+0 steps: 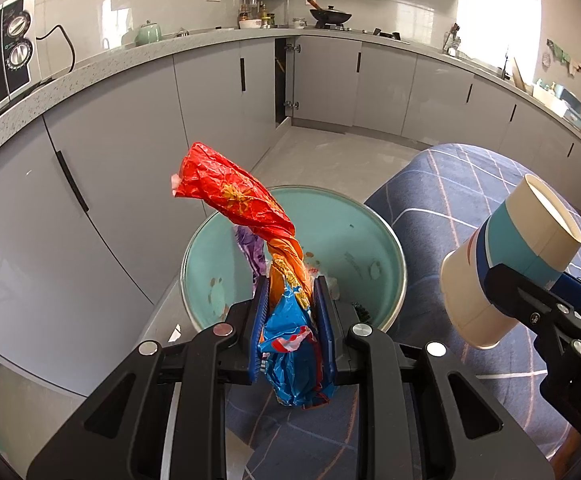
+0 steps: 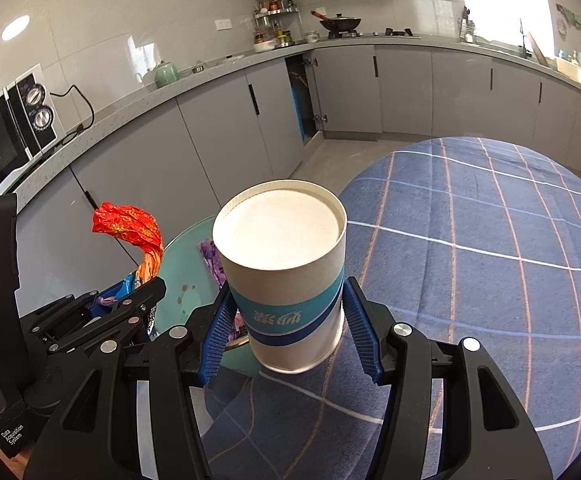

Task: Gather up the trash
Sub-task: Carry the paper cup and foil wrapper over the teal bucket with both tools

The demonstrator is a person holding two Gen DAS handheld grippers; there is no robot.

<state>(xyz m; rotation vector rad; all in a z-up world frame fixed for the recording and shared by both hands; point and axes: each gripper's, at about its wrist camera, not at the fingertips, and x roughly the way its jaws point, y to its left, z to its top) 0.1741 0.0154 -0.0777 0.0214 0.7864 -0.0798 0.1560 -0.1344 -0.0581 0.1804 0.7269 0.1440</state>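
Note:
My left gripper (image 1: 292, 292) is shut on a twisted red, orange and blue snack wrapper (image 1: 246, 216), held up over a round teal bin (image 1: 390, 240). A purple wrapper (image 1: 250, 252) lies inside the bin. My right gripper (image 2: 286, 300) is shut on a white paper cup with teal and blue bands (image 2: 286, 272), held over the table's edge, right of the bin. In the left wrist view the cup (image 1: 510, 260) is at the right, tilted. In the right wrist view the wrapper (image 2: 130, 228) and left gripper (image 2: 130, 300) are at the left.
A round table with a blue checked cloth (image 2: 490, 260) lies to the right. Grey cabinets (image 1: 110, 160) and a countertop with a microwave (image 2: 6, 140) run behind the bin. One cabinet door (image 1: 286, 80) stands ajar. Tiled floor (image 1: 330, 152) lies beyond the bin.

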